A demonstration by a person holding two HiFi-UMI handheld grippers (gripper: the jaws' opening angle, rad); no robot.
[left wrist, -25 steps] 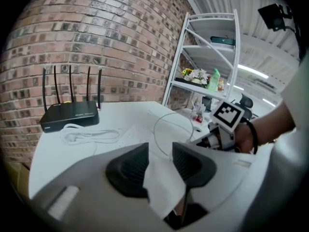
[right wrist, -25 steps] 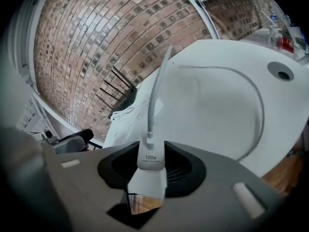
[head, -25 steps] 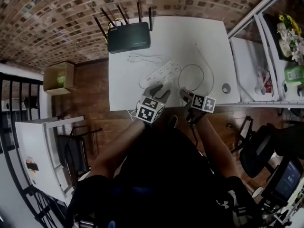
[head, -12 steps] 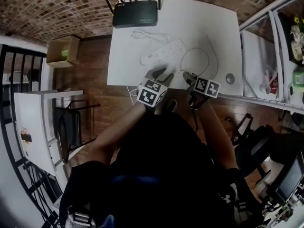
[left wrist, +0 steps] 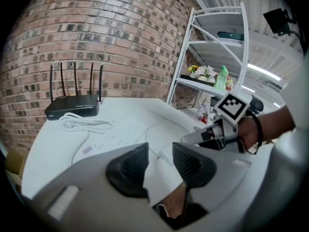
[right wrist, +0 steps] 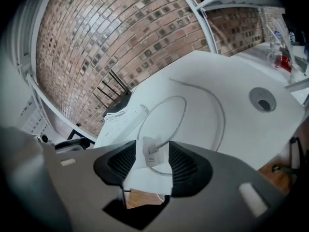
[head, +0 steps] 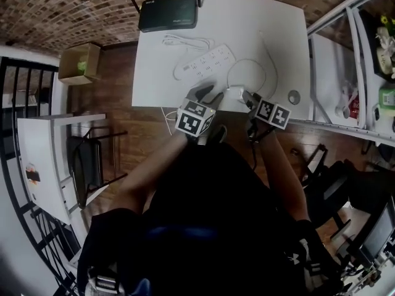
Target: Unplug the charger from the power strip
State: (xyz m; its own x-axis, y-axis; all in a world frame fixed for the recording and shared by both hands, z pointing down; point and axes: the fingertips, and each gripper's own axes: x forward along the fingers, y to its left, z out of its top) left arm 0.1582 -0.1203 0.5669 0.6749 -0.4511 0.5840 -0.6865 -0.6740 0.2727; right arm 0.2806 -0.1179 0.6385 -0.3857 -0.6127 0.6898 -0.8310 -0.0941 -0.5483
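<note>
The white power strip [head: 205, 60] lies on the white table [head: 278, 36], and no plug shows in its sockets [left wrist: 120, 131]. The small white charger [right wrist: 151, 152] lies flat on the table between my right gripper's [right wrist: 150, 166] jaws, clear of both pads. Those jaws have just been opening and stand open. The charger's thin cable [right wrist: 181, 111] loops away across the table. In the head view the charger [head: 233, 92] rests near the front edge, apart from the strip. My left gripper [left wrist: 159, 153] is open with nothing in it, just left of the right one [head: 247, 97].
A black router [head: 168, 12] with antennas stands at the table's back edge, beside the strip's coiled cord [head: 185, 40]. A round cable hole [head: 294, 97] sits at the table's right. A white shelf unit [head: 345, 73] borders the right side; a cardboard box [head: 77, 62] is on the floor to the left.
Both grippers have drawn back from the power strip toward the table's front edge. The head view has shifted, so the table sits higher in the picture.
</note>
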